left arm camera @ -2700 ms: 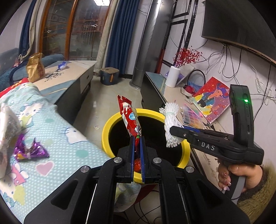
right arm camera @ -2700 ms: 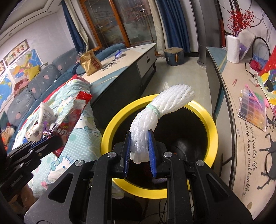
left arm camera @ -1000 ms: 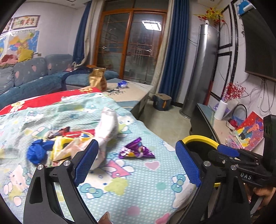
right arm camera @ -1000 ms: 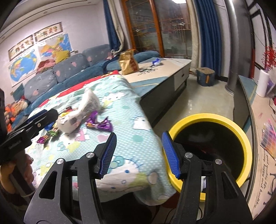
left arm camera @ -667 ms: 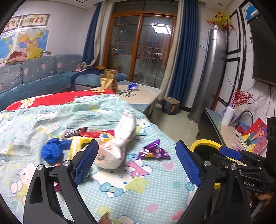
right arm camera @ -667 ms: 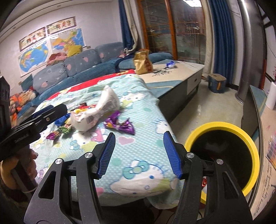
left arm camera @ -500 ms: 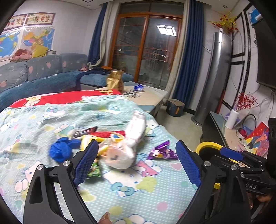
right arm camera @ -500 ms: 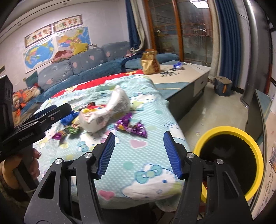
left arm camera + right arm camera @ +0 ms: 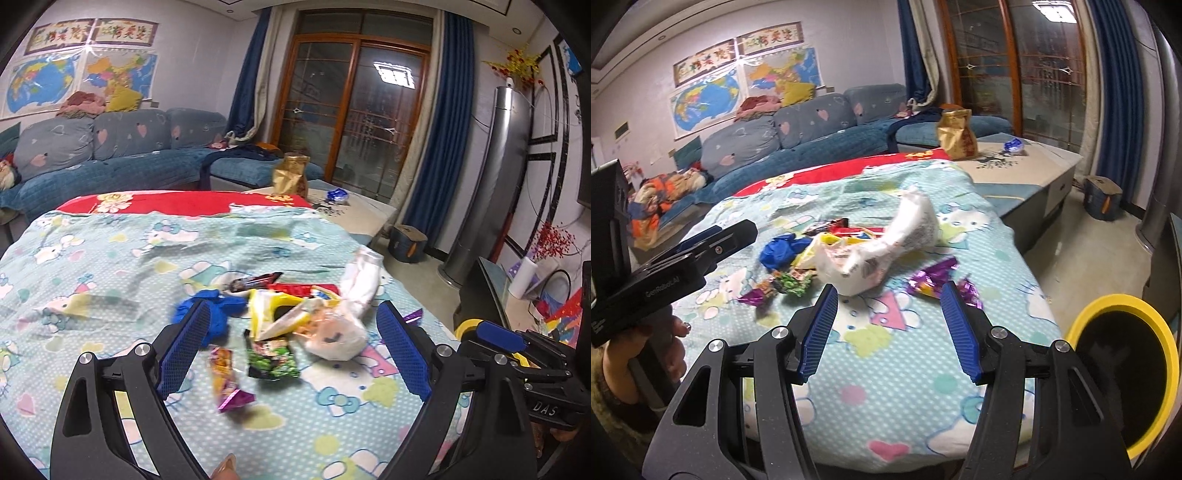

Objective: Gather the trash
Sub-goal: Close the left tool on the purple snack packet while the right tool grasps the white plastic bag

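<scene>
Wrappers (image 9: 271, 354) lie on the blanket (image 9: 110, 266) — bin (image 9: 1123, 373) right of it.

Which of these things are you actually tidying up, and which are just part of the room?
Part of the job:
- white plastic bag
- purple foil wrapper
- blue crumpled bag
- green snack packet
- yellow-rimmed bin
- left hand-held gripper and right hand-held gripper, both open

Just lying about:
- gold bag on the low table
- sofa
- wall maps

Yellow-rimmed bin (image 9: 1086, 314), purple wrapper (image 9: 934, 280) (shiny), cartoon-cat patterned blue cloth (image 9: 110, 266).
</scene>
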